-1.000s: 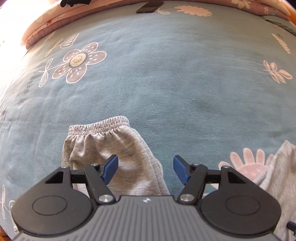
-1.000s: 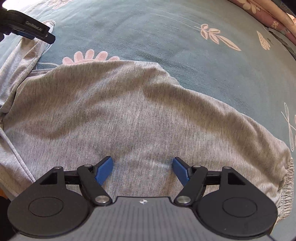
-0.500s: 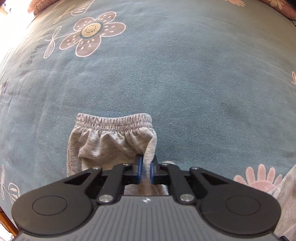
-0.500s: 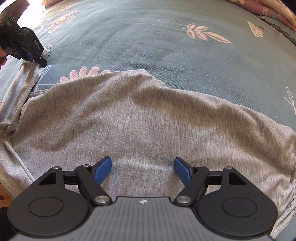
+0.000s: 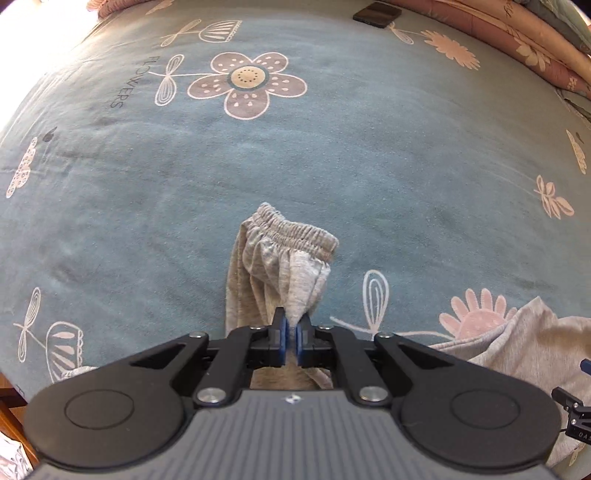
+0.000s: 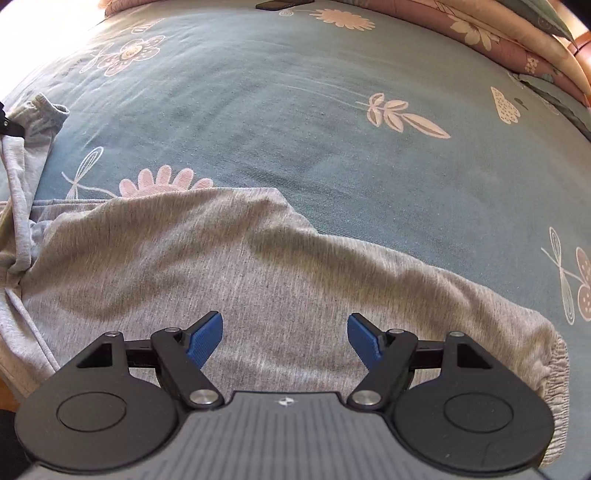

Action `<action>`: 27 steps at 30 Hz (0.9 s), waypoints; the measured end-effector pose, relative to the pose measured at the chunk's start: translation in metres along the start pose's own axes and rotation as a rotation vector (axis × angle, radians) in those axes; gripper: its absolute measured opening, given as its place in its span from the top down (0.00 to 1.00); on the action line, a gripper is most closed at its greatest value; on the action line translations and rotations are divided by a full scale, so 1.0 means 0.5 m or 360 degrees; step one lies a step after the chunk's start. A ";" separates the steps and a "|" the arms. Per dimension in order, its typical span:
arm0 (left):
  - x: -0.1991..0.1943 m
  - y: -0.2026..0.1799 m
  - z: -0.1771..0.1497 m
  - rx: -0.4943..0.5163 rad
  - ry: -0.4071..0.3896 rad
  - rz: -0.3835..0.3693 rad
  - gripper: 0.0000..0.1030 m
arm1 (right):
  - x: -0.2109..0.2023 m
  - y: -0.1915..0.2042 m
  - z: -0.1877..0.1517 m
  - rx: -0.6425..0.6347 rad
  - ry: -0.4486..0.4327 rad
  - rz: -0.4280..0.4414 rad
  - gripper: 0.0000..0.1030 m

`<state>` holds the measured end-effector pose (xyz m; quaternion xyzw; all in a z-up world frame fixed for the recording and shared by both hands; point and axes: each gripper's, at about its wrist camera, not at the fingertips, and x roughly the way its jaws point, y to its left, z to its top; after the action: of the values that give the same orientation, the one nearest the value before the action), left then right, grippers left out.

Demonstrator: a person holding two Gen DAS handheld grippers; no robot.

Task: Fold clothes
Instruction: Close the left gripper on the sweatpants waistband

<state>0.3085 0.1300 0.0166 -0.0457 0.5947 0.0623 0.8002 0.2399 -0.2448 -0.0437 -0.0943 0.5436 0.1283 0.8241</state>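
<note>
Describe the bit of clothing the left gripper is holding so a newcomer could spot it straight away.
On the blue flowered bedspread lies a grey garment. Its sleeve is pinched in the shut left gripper just behind the gathered elastic cuff. Unlike the flat-lying rest under the open right gripper, it is bunched and raised.

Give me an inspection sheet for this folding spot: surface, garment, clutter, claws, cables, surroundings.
Surface: teal flowered bedspread, fairly smooth.
Job's things: grey garment spread flat; one cuffed end lifted and bunched.
Clutter: dark flat object at the far edge, type unclear.
Grippers: left claw shut on a pinch of cloth below that cuff; right claw open above the garment's body, pads clear of it.
Cables: nothing seen.
Surroundings: pink floral bedding piled along the far right.
</note>
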 end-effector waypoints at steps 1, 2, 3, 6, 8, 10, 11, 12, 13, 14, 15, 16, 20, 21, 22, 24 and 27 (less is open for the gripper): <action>-0.007 0.017 -0.011 -0.0016 0.0007 0.0012 0.97 | -0.001 0.004 0.003 -0.0032 0.0003 -0.0020 0.24; -0.014 0.034 -0.022 -0.0032 0.0013 0.0024 0.97 | -0.002 0.007 0.005 -0.0065 0.0006 -0.0039 0.24; -0.020 0.050 -0.033 -0.0049 0.0022 0.0037 0.97 | -0.003 0.011 0.008 -0.0097 0.0010 -0.0059 0.24; -0.024 0.098 -0.062 -0.0106 0.0048 0.0085 0.97 | -0.007 0.019 0.014 -0.0150 0.0013 -0.0087 0.24; -0.028 0.126 -0.082 -0.0138 0.0071 0.0123 0.97 | -0.008 0.022 0.018 -0.0176 0.0014 -0.0100 0.24; -0.028 0.152 -0.100 -0.0156 0.0095 0.0151 0.97 | -0.009 0.026 0.023 -0.0201 0.0017 -0.0118 0.24; -0.028 0.165 -0.111 -0.0162 0.0112 0.0169 0.97 | -0.010 0.027 0.025 -0.0211 0.0019 -0.0125 0.24; -0.028 0.178 -0.121 -0.0170 0.0126 0.0189 0.97 | -0.010 0.029 0.027 -0.0222 0.0023 -0.0131 0.24; -0.027 0.189 -0.131 -0.0178 0.0140 0.0205 0.97 | -0.010 0.031 0.028 -0.0232 0.0028 -0.0138 0.24; -0.025 0.200 -0.139 -0.0184 0.0155 0.0219 0.97 | -0.010 0.032 0.029 -0.0241 0.0035 -0.0142 0.24; -0.022 0.210 -0.147 -0.0190 0.0170 0.0234 0.97 | -0.009 0.035 0.031 -0.0252 0.0042 -0.0147 0.24; -0.019 0.220 -0.156 -0.0196 0.0186 0.0243 0.97 | -0.009 0.038 0.032 -0.0268 0.0048 -0.0152 0.24; -0.009 0.248 -0.189 -0.0188 0.0240 0.0280 0.97 | -0.008 0.050 0.034 -0.0349 0.0074 -0.0179 0.24; -0.007 0.255 -0.197 -0.0197 0.0254 0.0285 0.97 | -0.007 0.052 0.034 -0.0366 0.0083 -0.0184 0.24; -0.004 0.264 -0.207 -0.0209 0.0271 0.0292 0.97 | -0.007 0.054 0.035 -0.0383 0.0091 -0.0190 0.24; 0.001 0.279 -0.223 -0.0221 0.0294 0.0310 0.97 | -0.006 0.056 0.036 -0.0415 0.0104 -0.0204 0.24; 0.008 0.299 -0.244 -0.0243 0.0329 0.0323 0.97 | -0.005 0.059 0.040 -0.0442 0.0123 -0.0216 0.24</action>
<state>0.1711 0.2599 -0.0225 -0.0523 0.6690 0.1828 0.7185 0.2472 -0.2114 -0.0340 -0.2486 0.5443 0.1425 0.7884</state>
